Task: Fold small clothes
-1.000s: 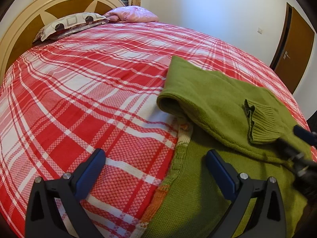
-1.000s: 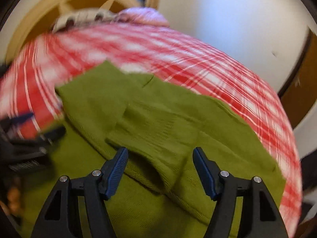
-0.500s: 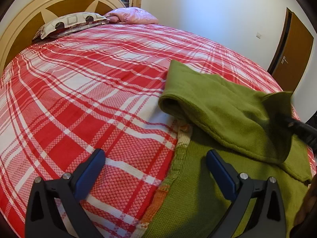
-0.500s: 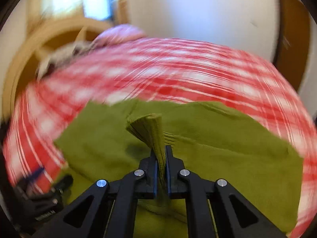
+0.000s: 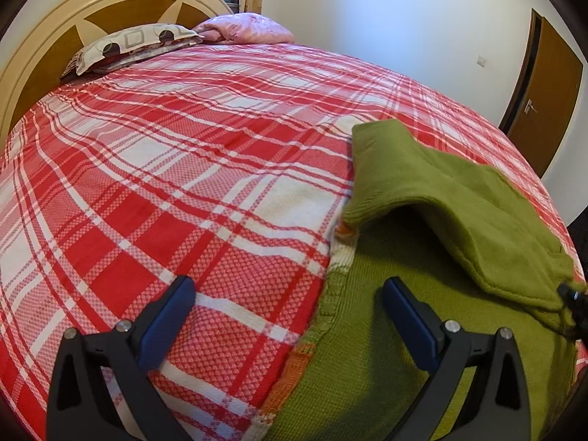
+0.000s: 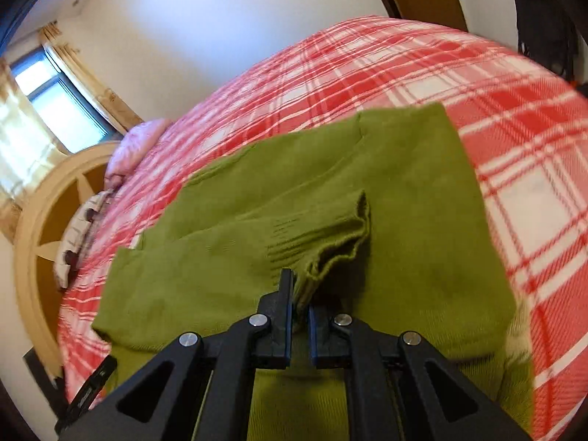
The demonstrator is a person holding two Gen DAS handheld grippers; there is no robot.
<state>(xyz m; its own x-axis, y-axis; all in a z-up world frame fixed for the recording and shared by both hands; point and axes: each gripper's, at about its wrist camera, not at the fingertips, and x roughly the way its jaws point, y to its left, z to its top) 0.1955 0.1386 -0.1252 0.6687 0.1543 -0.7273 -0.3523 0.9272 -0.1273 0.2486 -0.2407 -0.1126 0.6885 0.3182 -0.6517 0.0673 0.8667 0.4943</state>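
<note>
Two fisheye views show a green knitted sweater being folded on a bed with a red and white plaid bedspread.

Left wrist view: the left gripper (image 5: 286, 316) fills the bottom edge, its two blue-padded fingers spread wide apart and holding nothing. It hovers over the sweater's (image 5: 367, 352) left border, where a cream and orange knitted trim (image 5: 332, 288) runs from 6 o'clock up toward the centre. One finger sits over bare bedspread (image 5: 183, 169), the other over green knit, likely poised to pin or pick up that edge once the sleeve is laid. The sweater occupies the lower right, from 6 o'clock to 3 o'clock. A green sleeve (image 5: 459, 213) is lifted clear of the body, arching from about 1 o'clock down to 4 o'clock, where the tip of the right gripper (image 5: 573, 303) pinches its end at the frame's edge. A wooden headboard (image 5: 47, 44), a patterned pillow (image 5: 128, 42) and a pink pillow (image 5: 246, 29) sit at 11 to 12 o'clock; a brown door (image 5: 547, 88) stands at 2 o'clock.

Right wrist view: the right gripper (image 6: 299, 316) is clenched on the ribbed cuff (image 6: 330, 246) of the sleeve, fabric bunched between its closed fingers just below centre. The grip at the cuff gives control of the whole sleeve, presumably to draw it across the body. The sleeve's long axis runs from the cuff at centre toward 9 o'clock, cuff opening facing 3 o'clock. The sweater body lies flat beneath, stretching from 7 o'clock to 1 o'clock. This view is somewhat blurred.
</note>
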